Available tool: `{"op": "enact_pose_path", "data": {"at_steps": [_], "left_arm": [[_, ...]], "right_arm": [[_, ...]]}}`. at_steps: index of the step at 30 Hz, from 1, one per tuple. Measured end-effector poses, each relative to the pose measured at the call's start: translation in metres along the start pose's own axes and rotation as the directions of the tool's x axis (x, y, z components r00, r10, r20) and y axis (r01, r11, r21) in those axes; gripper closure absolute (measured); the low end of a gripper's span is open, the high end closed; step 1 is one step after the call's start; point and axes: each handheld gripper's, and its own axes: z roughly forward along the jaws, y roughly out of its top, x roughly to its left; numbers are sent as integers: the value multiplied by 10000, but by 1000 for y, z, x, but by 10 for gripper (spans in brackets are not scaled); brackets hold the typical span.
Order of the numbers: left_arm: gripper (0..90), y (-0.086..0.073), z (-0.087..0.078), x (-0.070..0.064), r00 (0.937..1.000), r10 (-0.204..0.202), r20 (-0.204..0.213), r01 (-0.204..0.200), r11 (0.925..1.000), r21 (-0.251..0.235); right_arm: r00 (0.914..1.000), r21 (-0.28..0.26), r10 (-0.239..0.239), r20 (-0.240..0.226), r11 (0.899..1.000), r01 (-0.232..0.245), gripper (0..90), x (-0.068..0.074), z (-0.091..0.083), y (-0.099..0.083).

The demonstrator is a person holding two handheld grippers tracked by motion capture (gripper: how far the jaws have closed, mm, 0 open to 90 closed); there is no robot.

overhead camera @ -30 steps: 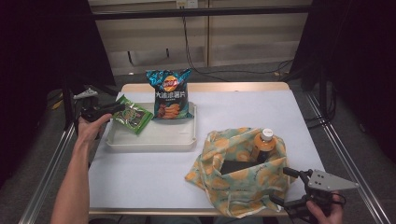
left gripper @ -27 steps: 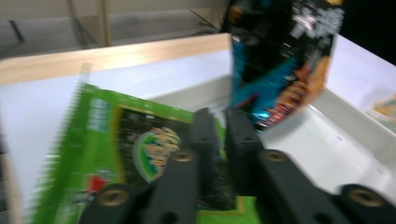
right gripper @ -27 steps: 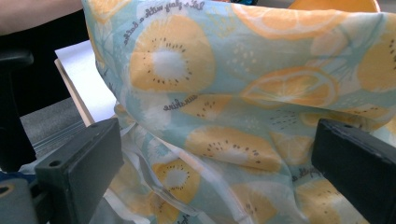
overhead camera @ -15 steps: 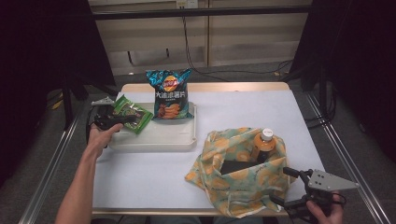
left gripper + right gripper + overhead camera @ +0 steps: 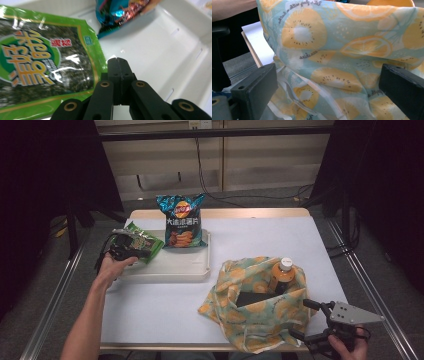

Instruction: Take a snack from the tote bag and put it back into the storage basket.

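A green seaweed packet lies at the left end of a white tray, and a blue chip bag stands at the tray's back. My left gripper hovers over the packet's near edge. In the left gripper view its jaws are pressed together just right of the green packet, above the tray floor, holding nothing I can see. My right gripper stands open at the near right corner, its jaws on either side of a fold of the fruit-print cloth bag.
The fruit-print bag sits front right, with an orange bottle and a dark flat item inside. The blue chip bag is close ahead of the left jaws. Dark frames and rails flank the table.
The left hand has carried its gripper rightwards from the table's left edge to the green packet on the tray. The right gripper has stayed in place, open at the bag.
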Motion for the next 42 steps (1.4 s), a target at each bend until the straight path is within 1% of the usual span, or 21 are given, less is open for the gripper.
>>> {"op": "enact_pose_path", "data": {"at_steps": [3, 5, 8, 13, 17, 22, 23, 24, 25, 27, 28, 31, 32, 34, 35, 37, 38, 39, 40, 41, 42], "left_arm": [[900, -1, 5, 0, 10000, 3, -7, -3, 9984, 568], [900, -1, 6, 1, 9999, -103, 3, 102, 9980, 623], [900, 0, 6, 4, 9997, -153, -184, 167, 9968, 779], [900, 0, 5, 9, 9982, -488, -355, 517, 9950, 856], [900, 0, 2, 13, 9965, -506, -662, 572, 9930, 1029], [900, -5, -3, 21, 9938, -727, -844, 813, 9913, 1038], [900, -6, -4, 22, 9920, -824, -961, 914, 9914, 938], [900, -6, -6, 25, 9927, -734, -952, 834, 9909, 1058], [900, -7, -7, 27, 9911, -863, -1015, 967, 9901, 1020], [900, -8, -10, 31, 9897, -865, -1136, 989, 9892, 1080], [900, -9, -10, 32, 9876, -1034, -1185, 1152, 9885, 980], [900, -10, -12, 37, 9866, -1050, -1251, 1176, 9882, 980], [900, -11, -11, 38, 9831, -1279, -1314, 1393, 9869, 817], [900, -12, -11, 41, 9824, -1271, -1371, 1392, 9868, 828], [900, -12, -11, 42, 9788, -1393, -1501, 1516, 9857, 736], [900, -11, -12, 45, 9764, -1451, -1599, 1581, 9848, 715], [900, -11, -12, 46, 9728, -1517, -1748, 1640, 9847, 582], [900, -10, -13, 48, 9727, -1553, -1725, 1678, 9840, 599], [900, -10, -13, 48, 9700, -1622, -1809, 1738, 9835, 499], [900, -10, -14, 49, 9716, -1574, -1769, 1698, 9838, 573], [900, -10, -13, 50, 9696, -1563, -1881, 1681, 9846, 486]], "right_arm": [[10000, 3, -3, 32, 10000, 3, 12, 0, 0, 0], [10000, 7, -3, 30, 10000, 3, 12, 0, 0, 0], [10000, 7, 0, 24, 10000, 0, 12, 0, 0, 0], [10000, -14, 37, 27, 10000, -37, 12, -1, 0, 0], [10000, -18, 48, 6, 10000, -47, 12, -1, -1, 0], [10000, -33, 36, 21, 10000, -36, 12, 0, -1, 0], [10000, -35, 32, 4, 10000, -32, 12, -1, -1, 0], [10000, -35, 39, 9, 10000, -39, 12, -1, 0, 0], [10000, -19, 58, 45, 10000, -58, 12, -1, 0, 0], [10000, 0, 51, 13, 10000, -51, 12, -1, 0, 0], [10000, -8, 61, 34, 10000, -61, 12, 0, 0, 0], [10000, -30, 58, 26, 10000, -58, 12, -1, 0, -1], [10000, -21, 39, 28, 10000, -39, 12, -1, 0, -1], [10000, -23, 63, 28, 10000, -63, 12, -1, 0, -1], [10000, -15, 55, 38, 10000, -55, 12, -1, 0, -1], [10000, 2, 52, 24, 10000, -52, 12, -1, 0, -1], [10000, -3, 54, 32, 10000, -54, 12, -1, 0, -1], [10000, -23, 63, 19, 10000, -62, 12, -1, -1, -1], [10000, -27, 64, 43, 10000, -63, 12, -1, -1, -1], [10000, -34, 74, 58, 10000, -74, 12, -1, -1, -1], [10000, -31, 75, 61, 10000, -74, 12, -1, -1, -1]]}}
